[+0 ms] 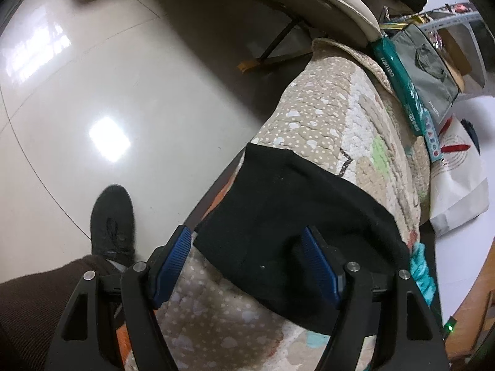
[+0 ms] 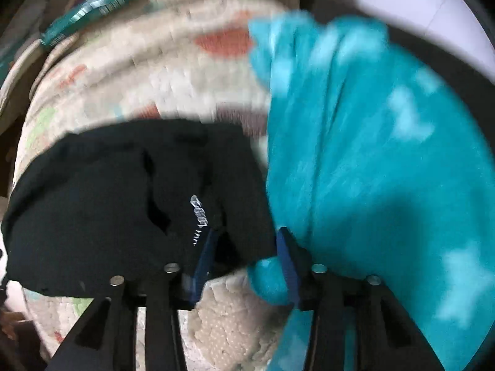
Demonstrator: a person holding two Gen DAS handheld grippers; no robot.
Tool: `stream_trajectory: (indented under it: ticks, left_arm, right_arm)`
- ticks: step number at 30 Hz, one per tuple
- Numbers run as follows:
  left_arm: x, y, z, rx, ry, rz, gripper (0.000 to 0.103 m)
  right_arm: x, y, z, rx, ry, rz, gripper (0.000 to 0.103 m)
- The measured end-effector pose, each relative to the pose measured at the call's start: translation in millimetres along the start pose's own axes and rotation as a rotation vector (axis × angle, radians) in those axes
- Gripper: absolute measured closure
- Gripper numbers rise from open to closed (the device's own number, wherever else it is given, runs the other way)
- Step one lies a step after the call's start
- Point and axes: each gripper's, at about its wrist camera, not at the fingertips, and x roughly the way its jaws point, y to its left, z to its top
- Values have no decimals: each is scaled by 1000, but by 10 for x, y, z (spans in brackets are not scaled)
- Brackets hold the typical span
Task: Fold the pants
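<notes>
The black knit fabric pants are laid across a beige quilted, dotted cover with pastel patches on what looks like a sofa or bed edge, and they already read as a compact, roughly rectangular bundle rather than full-length legs. So at least one fold can be judged as done, probably more. From the right wrist view the same pants show a small white printed logo and a couple of loose creases near the middle, so the bundle isn't fully flattened yet.

The left gripper is held with its blue ribbed fingers spread wide; one finger rests on or just over the black cloth, the other beside its near edge, and nothing is pinched between them. The right gripper is also spread apart, with the corner of the pants lying between the blue fingers but not clamped. That view is motion-blurred, so exact contact can't be told.

Just beside the pants, on the right, a teal fleece blanket with pale star shapes is bunched up, touching the right finger.

What's left, as a guess: one last fold or a smoothing pass, then release.
</notes>
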Motion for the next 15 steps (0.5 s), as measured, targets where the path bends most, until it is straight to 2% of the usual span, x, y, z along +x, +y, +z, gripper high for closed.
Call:
stream_trajectory:
  ticks: [2,3,5,7,12,15]
  left_arm:
    - [-13,-38,-10,3,-3,-10,30]
    - [-16,-65,-16,6,-5,-13,30]
    - [-15,-113,-29,18,-4,-23,30]
    - [-4,-160,-40,36,-1,-22,30]
    - [38,-176,-33,49,12,-14,30]
    - [68,-183,-16,53,19,-9,30]
  right_arm:
    - [-199,205,110,-48,-95,97,43]
    - [-238,375,196,-98,-110,191,43]
    - [-202,730,384,-197,-95,369,44]
    - [-79,1129,597,-297,-91,488,45]
    - [447,1812,967,-429,9,542,46]
    - [771,2044,1035,-496,72,523,46]
